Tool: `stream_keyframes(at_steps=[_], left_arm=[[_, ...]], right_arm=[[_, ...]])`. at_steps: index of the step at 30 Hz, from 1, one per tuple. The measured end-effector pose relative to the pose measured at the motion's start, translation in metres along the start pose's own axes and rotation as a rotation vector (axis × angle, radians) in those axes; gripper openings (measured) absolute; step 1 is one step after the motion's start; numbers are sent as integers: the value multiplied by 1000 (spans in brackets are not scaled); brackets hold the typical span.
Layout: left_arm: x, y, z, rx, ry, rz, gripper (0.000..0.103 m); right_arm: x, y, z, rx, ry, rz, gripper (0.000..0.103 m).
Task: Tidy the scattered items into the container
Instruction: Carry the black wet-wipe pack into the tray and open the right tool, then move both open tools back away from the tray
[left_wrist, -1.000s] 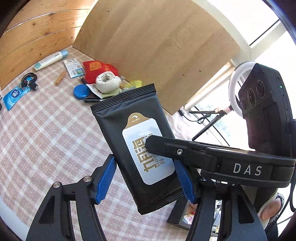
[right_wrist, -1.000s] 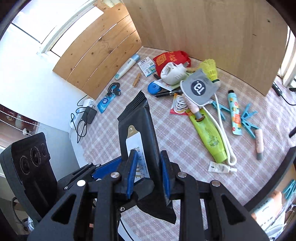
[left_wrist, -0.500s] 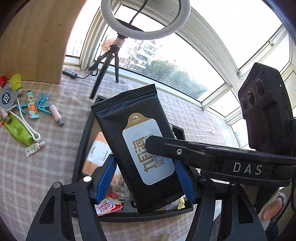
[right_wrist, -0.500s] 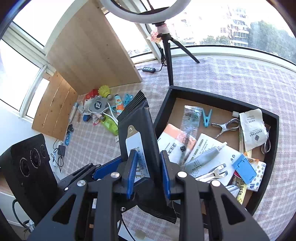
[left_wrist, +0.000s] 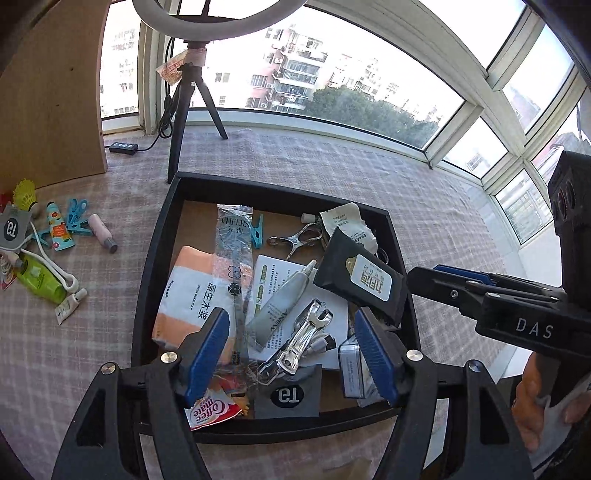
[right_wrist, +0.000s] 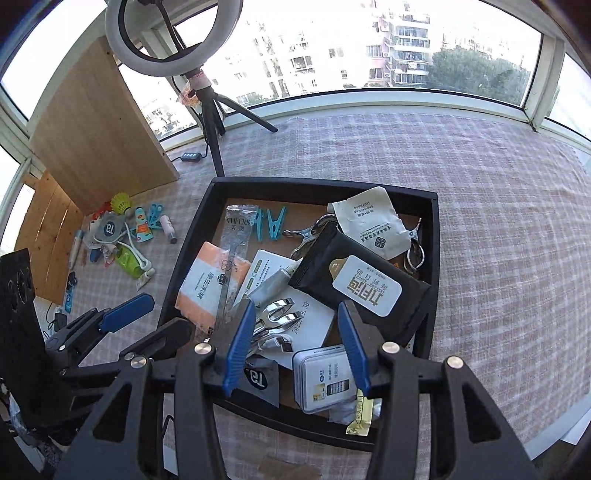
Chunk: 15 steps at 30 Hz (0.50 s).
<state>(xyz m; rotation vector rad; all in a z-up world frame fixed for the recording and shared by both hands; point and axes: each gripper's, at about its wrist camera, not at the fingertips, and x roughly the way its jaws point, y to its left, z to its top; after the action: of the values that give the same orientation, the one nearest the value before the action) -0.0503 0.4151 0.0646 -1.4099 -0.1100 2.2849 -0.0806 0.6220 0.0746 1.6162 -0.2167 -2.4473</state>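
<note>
The black wipes pack (right_wrist: 360, 284) lies tilted in the black tray (right_wrist: 434, 236) against its right wall, on top of other clutter. Both the left claw (left_wrist: 291, 350) and the right claw (right_wrist: 295, 343) hover above the tray, jaws opening with nothing between them.

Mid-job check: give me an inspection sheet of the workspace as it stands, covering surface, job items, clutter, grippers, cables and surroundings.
Surface: checked pink tablecloth, bare right of the tray.
Job's things: black wipes pack lies in the black tray, tilted against its right wall, on top of other items; tissue pack, metal clips, tube and papers also inside.
Clutter: shuttlecock, green tube, blue pegs and small tubes lie outside, left of the tray.
Grippers: left gripper and right gripper above the tray, jaws opening, nothing between them.
Cables: white cord among the clutter; a black lead runs to the tripod.
Surroundings: ring light on tripod, wooden board, windows.
</note>
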Motion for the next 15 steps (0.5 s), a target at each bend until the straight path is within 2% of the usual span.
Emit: stream_keyframes(at_steps=[6, 10, 15], left_arm=[[-26, 14, -10, 26, -49, 96, 75], [-53, 30, -23, 18, -97, 150, 76], [-82, 57, -38, -7, -140, 212, 77]], right_arm=[[-5, 28, -11, -25, -29, 18, 50], [-15, 62, -18, -83, -74, 9, 53], [-17, 107, -27, -166, -96, 41, 55]])
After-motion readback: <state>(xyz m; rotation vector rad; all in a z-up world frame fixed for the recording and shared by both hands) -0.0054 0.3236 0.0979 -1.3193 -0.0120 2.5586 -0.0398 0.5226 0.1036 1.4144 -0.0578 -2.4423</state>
